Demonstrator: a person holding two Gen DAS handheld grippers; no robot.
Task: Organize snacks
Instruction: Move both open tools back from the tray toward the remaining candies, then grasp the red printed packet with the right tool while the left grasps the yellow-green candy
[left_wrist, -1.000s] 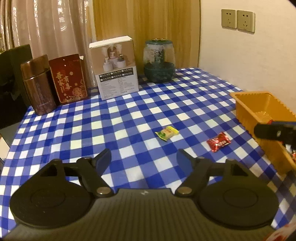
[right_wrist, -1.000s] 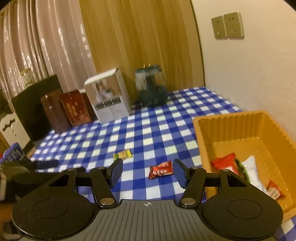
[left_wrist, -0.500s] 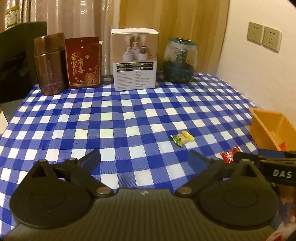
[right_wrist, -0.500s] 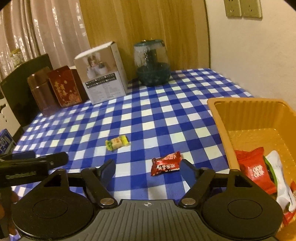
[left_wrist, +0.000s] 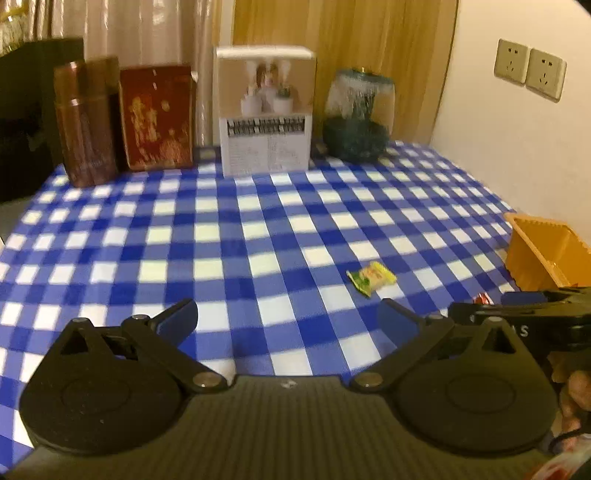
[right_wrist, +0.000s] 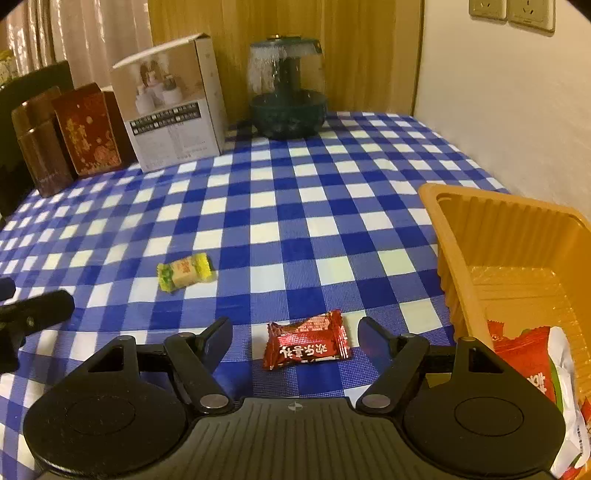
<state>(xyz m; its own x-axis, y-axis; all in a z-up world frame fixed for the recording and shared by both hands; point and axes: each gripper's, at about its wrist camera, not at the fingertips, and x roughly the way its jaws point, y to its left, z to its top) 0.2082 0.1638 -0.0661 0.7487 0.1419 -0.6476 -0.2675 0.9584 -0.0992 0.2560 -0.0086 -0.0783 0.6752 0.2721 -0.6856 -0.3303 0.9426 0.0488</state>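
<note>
Having dropped nearer, the right gripper (right_wrist: 293, 338) is straddling the red candy (right_wrist: 306, 345), jaws apart, while the left gripper (left_wrist: 288, 319) is hanging wide open, empty.

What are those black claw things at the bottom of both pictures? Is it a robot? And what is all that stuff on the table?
No robot: a person holds two black pinching tools, each carrying a camera that looks out along its fingers. One picture comes from the left gripper, the other from the right gripper. Both are open and hold nothing; the left one's jaws have just been opening wider.

On the blue-and-white checked tablecloth lie two loose sweets: a red-wrapped candy right between the right gripper's fingers, not pinched, and a yellow-green wrapped candy farther off. The orange plastic tray already holds some snack packets. At the back stand a brown tin, a red box, a white carton and a glass jar.
</note>
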